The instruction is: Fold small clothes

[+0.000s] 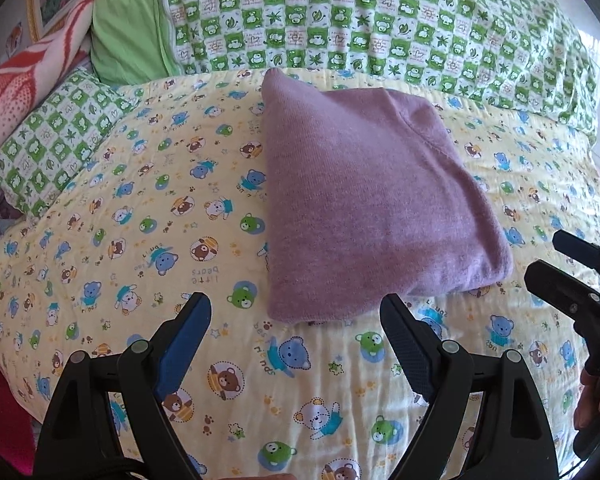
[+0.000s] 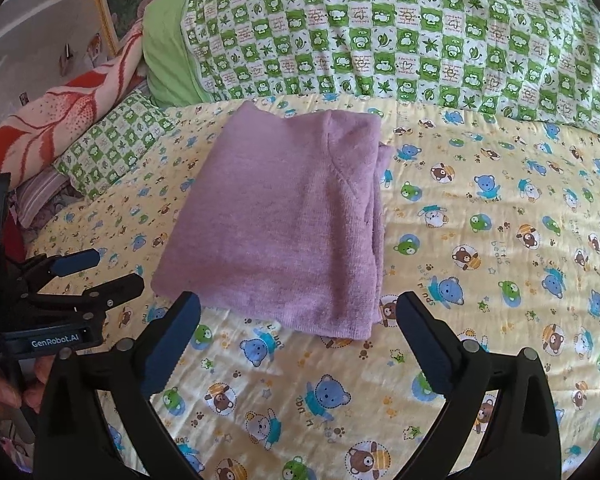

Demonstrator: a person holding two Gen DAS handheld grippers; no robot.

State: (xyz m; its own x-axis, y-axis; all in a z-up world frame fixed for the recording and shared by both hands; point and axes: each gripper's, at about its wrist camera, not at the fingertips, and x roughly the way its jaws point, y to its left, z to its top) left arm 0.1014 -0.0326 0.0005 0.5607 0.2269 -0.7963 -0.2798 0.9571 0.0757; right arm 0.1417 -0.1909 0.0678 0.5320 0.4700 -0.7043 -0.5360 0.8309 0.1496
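Note:
A purple knitted garment (image 1: 364, 200) lies folded into a compact rectangle on the yellow bear-print bedspread (image 1: 140, 240). It also shows in the right wrist view (image 2: 284, 224). My left gripper (image 1: 296, 306) is open and empty, just short of the garment's near edge. My right gripper (image 2: 298, 304) is open and empty, its jaws on either side of the garment's near edge without touching it. The right gripper shows at the right edge of the left wrist view (image 1: 560, 264), and the left gripper at the left of the right wrist view (image 2: 100, 268).
A green checkered quilt (image 1: 360, 16) lies bunched along the far side of the bed. A matching small pillow (image 1: 56, 136) and a red-and-cream blanket (image 1: 24, 76) lie at the far left. A framed picture (image 2: 116, 4) hangs behind them.

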